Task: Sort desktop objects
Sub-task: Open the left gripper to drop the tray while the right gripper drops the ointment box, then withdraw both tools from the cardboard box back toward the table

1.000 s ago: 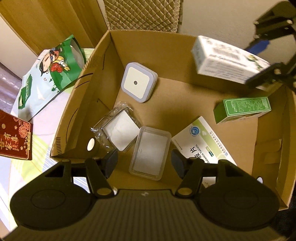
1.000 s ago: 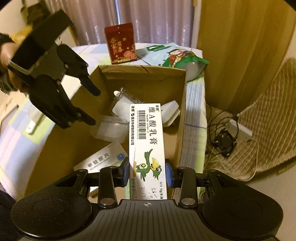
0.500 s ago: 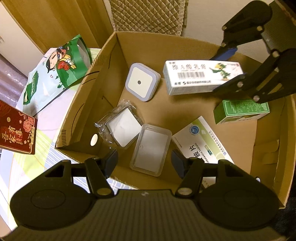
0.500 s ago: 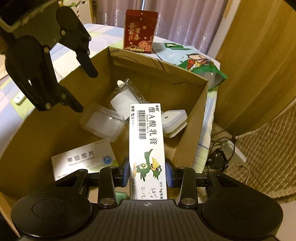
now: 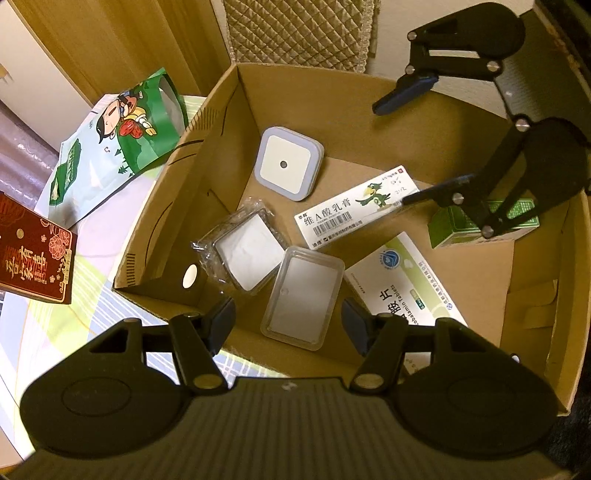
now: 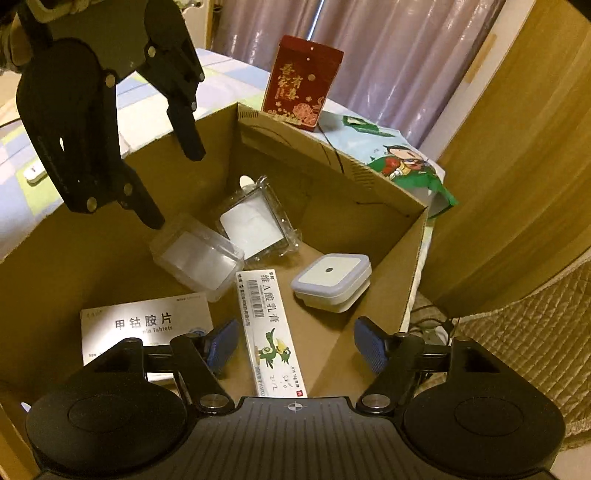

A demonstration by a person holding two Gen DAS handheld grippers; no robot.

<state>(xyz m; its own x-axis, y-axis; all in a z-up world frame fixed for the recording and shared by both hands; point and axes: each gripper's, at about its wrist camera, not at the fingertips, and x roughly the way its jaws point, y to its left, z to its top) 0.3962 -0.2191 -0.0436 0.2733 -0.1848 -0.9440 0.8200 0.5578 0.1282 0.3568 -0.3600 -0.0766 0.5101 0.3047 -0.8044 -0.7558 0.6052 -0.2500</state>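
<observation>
A long white ointment box with a green bird (image 5: 354, 210) (image 6: 271, 332) lies on the floor of the cardboard box (image 5: 535, 369) (image 6: 325, 147). My right gripper (image 6: 295, 345) (image 5: 395, 147) is open above it, its jaws wide apart and off the box. My left gripper (image 5: 288, 325) (image 6: 173, 188) is open and empty over the near wall. In the cardboard box also lie a clear plastic case (image 5: 303, 297), a wrapped white square (image 5: 243, 251), a white square night light (image 5: 290, 164), a white tablets box (image 5: 402, 284) and a green box (image 5: 476, 225).
A red gift box (image 5: 31, 254) (image 6: 301, 83) and a green cartoon snack bag (image 5: 118, 136) (image 6: 402, 166) lie on the table outside the cardboard box. A quilted chair back (image 5: 299, 33) stands beyond the box. Cables (image 6: 432, 326) lie on the floor.
My right gripper lowered the ointment box into the cardboard box and opened; the ointment box now lies on the floor. My left gripper stayed open, drifting slightly back.
</observation>
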